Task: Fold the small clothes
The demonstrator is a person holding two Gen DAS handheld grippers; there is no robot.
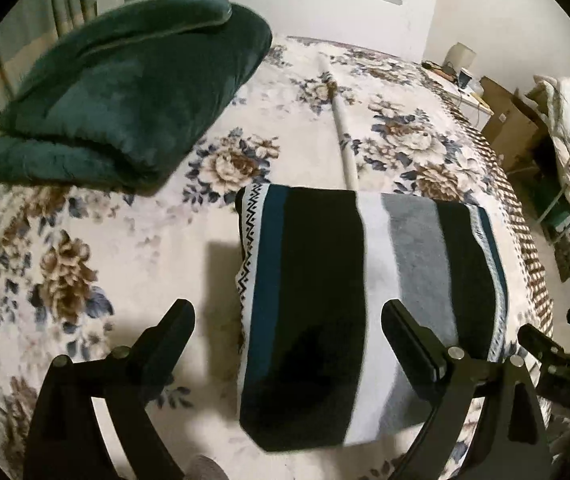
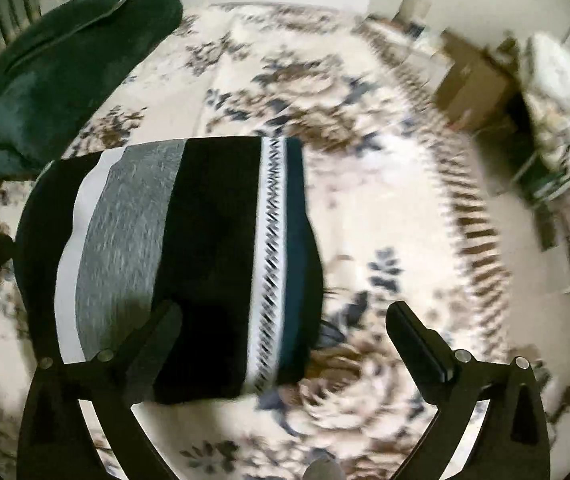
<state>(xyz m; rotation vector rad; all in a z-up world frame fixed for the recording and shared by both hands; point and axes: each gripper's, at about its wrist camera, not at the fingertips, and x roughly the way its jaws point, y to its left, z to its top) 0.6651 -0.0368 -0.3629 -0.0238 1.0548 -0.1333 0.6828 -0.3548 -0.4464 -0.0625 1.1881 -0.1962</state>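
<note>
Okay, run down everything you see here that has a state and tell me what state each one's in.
Striped garment: folded, lying flat on the bedspread, not gripped.
Green blanket: folded, resting on the bed.
White pole: lying flat on the bedspread.
Left gripper: open, empty.
Right gripper: open, empty.

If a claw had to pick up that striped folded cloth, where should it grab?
Probably the near short edge of the striped cloth, coming from above. It lies flat on the floral bedspread, and that edge faces the open left claw, clear of the white stick at its far end.
</note>
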